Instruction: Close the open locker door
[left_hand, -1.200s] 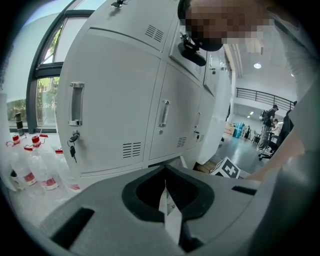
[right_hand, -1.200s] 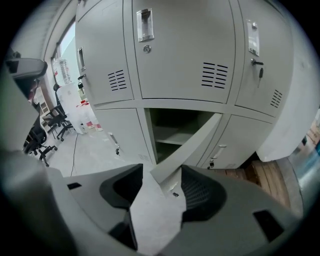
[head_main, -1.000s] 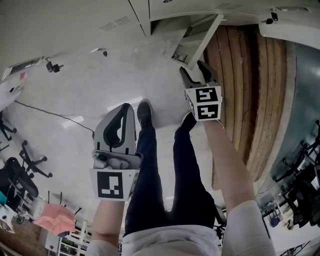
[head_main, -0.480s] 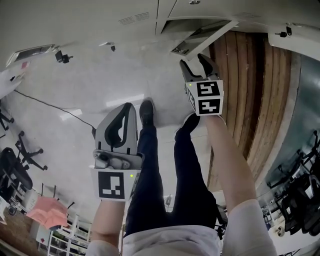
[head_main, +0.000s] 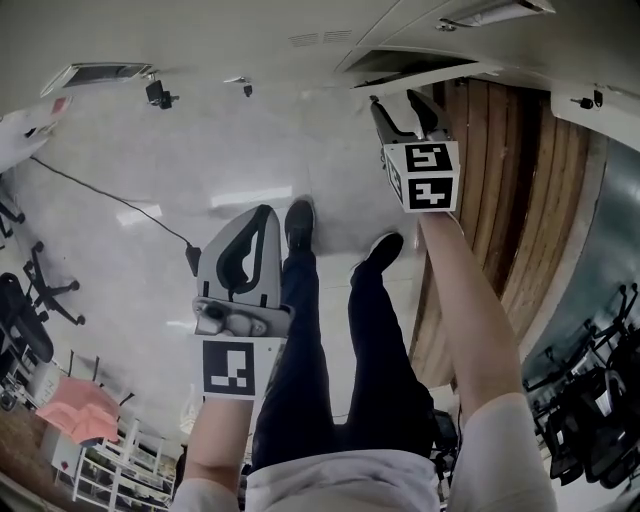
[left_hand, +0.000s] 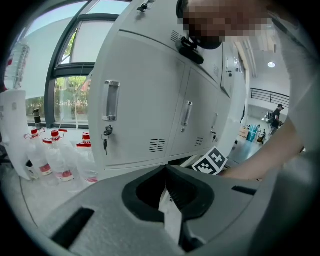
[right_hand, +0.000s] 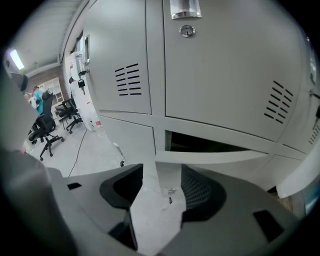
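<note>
At the foot of the lockers (right_hand: 210, 75), the door (head_main: 425, 78) stands ajar just above the floor (head_main: 200, 160). Its edge is right at the tips of the right claw (head_main: 400, 105), jaws apart, contact unclear. Left claw (head_main: 262, 212) hangs well back over the floor, jaws together, nothing in them.

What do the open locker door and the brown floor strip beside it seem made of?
The locker door looks like painted sheet metal, pale grey, semi-matte: thin edge, punched vent slots on neighbouring doors. The floor strip looks like wood planks or a wood-look covering: parallel brown boards with dark seams.
</note>
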